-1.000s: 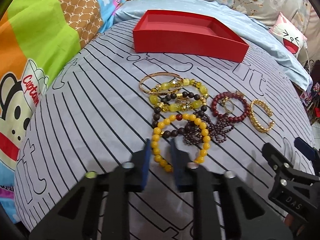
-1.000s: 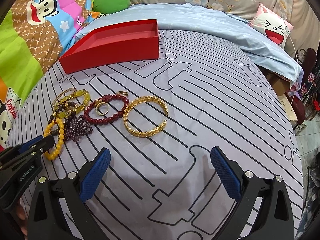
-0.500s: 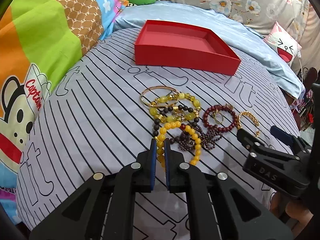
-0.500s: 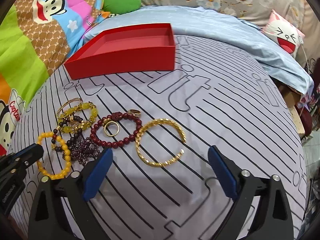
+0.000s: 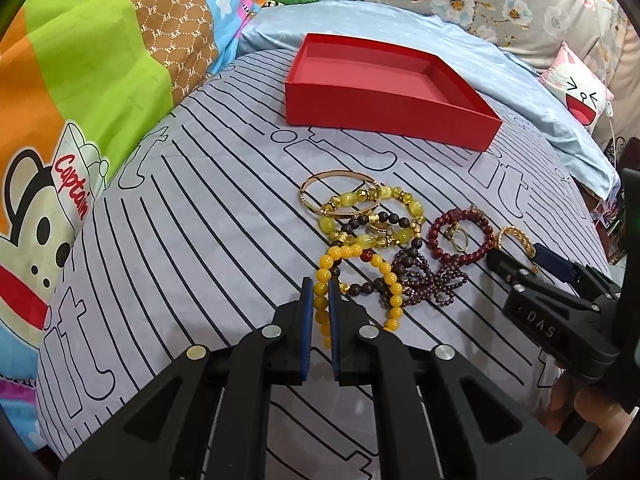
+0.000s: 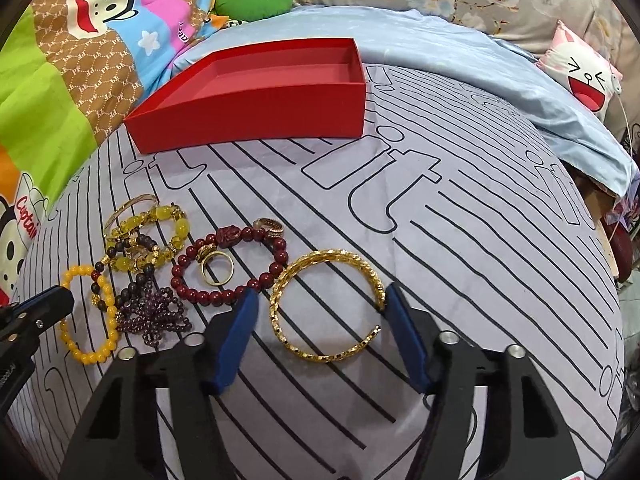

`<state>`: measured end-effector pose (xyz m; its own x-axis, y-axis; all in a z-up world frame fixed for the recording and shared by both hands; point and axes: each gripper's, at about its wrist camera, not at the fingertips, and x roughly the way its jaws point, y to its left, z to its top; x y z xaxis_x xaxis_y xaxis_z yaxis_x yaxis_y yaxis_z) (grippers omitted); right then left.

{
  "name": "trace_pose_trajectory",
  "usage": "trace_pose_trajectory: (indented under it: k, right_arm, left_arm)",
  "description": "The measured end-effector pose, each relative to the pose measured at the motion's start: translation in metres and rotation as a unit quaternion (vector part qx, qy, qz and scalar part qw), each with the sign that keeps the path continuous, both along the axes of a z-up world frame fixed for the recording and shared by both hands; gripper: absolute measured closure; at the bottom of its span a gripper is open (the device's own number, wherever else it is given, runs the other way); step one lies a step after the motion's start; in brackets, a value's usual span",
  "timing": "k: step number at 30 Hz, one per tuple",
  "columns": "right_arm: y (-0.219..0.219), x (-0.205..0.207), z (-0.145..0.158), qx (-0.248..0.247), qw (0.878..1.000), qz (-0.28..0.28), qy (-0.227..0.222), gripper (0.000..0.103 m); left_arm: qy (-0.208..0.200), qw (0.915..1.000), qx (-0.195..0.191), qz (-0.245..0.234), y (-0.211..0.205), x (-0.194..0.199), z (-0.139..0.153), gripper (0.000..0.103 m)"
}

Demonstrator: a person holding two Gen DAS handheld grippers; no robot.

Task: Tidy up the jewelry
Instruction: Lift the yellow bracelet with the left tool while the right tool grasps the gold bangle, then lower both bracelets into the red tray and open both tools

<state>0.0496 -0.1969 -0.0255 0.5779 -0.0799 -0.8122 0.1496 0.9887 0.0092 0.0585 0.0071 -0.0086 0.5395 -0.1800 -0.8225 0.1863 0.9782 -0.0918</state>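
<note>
Two claws work my striped bedspread (image 6: 460, 240). Nearest, my left gripper (image 5: 319, 300) pinches the yellow bead bracelet (image 5: 384, 276) by its near side, pads shut against the beads. My right gripper (image 6: 320, 312) stands spread wide, its blue pads on either side of the gold open bangle (image 6: 324, 304), the right pad touching its rim. Tangled just beyond lie purple beads (image 6: 154, 316), a dark red bracelet (image 6: 228, 264) ringing a gold ring (image 6: 217, 268), and yellow-green beads (image 5: 368, 220). Farthest back sits the red tray (image 5: 384, 108), against a cartoon quilt (image 5: 80, 100).
</note>
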Motion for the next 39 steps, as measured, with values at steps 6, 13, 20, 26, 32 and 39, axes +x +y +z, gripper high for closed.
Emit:
trace_pose_trajectory:
  k: [6, 13, 20, 26, 32, 39]
  right_arm:
    - [-0.006, -0.003, 0.002, 0.024, 1.0, 0.002, 0.0, 0.048]
    - [-0.009, -0.012, 0.019, 0.044, 0.999, 0.0, -0.011, 0.048]
    - [-0.01, -0.001, 0.051, 0.045, 0.998, 0.009, -0.041, 0.048]
    - [-0.013, 0.034, 0.077, 0.041, 0.997, 0.026, -0.065, 0.048]
    - [-0.018, 0.099, 0.099, 0.029, 0.995, 0.041, -0.082, 0.048]
    - [-0.024, 0.199, 0.102, 0.013, 0.996, 0.05, -0.072, 0.048]
  left_arm:
    - [-0.001, 1.0, 0.001, -0.004, -0.003, -0.001, 0.001, 0.096]
    - [-0.013, 0.9997, -0.013, -0.014, -0.006, -0.001, 0.021, 0.096]
    - [-0.053, 0.9969, -0.034, -0.047, -0.022, 0.013, 0.064, 0.096]
    - [-0.093, 0.9923, -0.045, -0.068, -0.039, 0.049, 0.099, 0.096]
    - [-0.119, 0.9884, -0.046, -0.081, -0.061, 0.109, 0.12, 0.096]
    - [-0.112, 0.9891, -0.041, -0.086, -0.087, 0.204, 0.112, 0.096]
